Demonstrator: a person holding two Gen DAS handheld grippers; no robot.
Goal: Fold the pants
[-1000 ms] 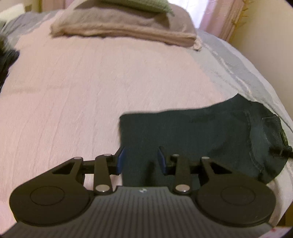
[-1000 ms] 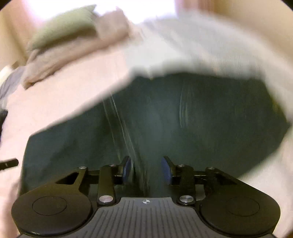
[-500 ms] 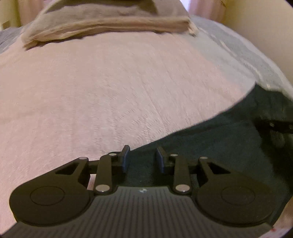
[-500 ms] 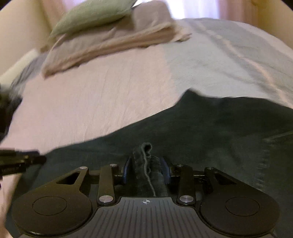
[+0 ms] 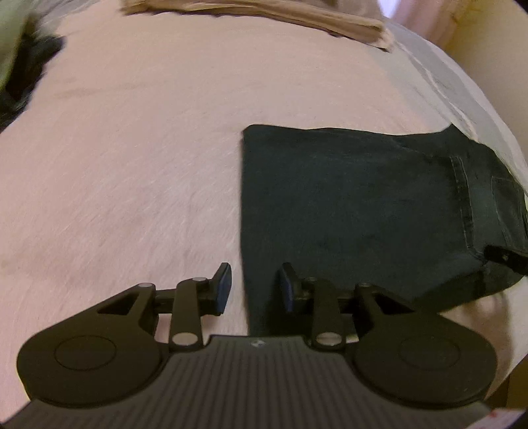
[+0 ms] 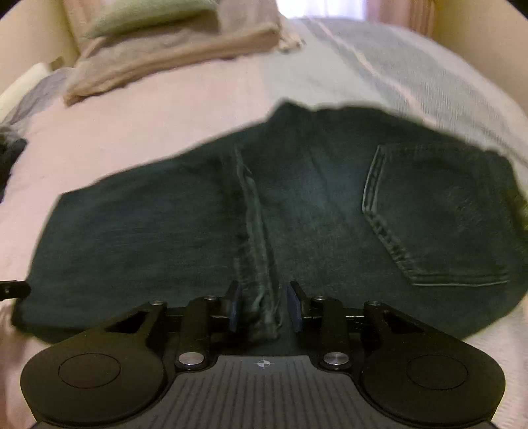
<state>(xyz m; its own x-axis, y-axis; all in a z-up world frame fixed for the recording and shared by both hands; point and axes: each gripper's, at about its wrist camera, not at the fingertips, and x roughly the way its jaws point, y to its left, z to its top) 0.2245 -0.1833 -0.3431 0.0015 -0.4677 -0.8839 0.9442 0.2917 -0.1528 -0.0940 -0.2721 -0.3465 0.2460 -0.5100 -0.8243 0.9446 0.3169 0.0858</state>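
While the dark pants (image 5: 356, 204) lie folded flat on the pink bedspread (image 5: 132, 165), the left gripper (image 5: 254, 287) hangs over their left folded edge with its jaws apart and nothing between them; one finger sits over the bedspread, the other over the denim. From the right wrist view the pants (image 6: 165, 231) spread across the bed with a back pocket (image 6: 435, 217) facing up on the right side and a raised seam ridge (image 6: 257, 250) running down the middle. The right gripper (image 6: 264, 307) has its jaws parted on either side of that ridge; the bunched seam lies between the pads without being pinched. Folded beige blankets (image 6: 171, 56) and a green pillow (image 6: 145, 13) sit at the far end of the bed, well apart from the pants
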